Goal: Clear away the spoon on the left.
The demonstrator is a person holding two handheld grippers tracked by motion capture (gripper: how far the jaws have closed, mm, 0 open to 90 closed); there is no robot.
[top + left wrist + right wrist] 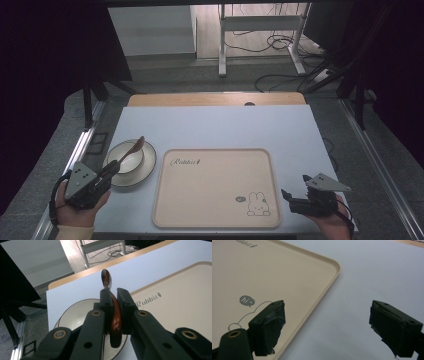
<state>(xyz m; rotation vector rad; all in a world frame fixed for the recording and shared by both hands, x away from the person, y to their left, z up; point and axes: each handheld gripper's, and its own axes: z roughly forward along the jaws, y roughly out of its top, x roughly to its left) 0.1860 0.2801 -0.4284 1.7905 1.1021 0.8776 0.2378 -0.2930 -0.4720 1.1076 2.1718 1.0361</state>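
1. Resting near the desk's (pixel 215 125) left edge, a cream bowl (pixel 131 159) sat on a plate (pixel 142 172), and the beige tray (pixel 215 187) at the front edge lay bare.
2. The brown spoon (pixel 115 317) stood handle-down between the left gripper's (pixel 116 298) pads, its scoop poking above them over the bowl.
3. The left gripper's jaws were clamped on the spoon; the right gripper (pixel 327 320), jaws spread wide, held nothing by the tray's right front corner.
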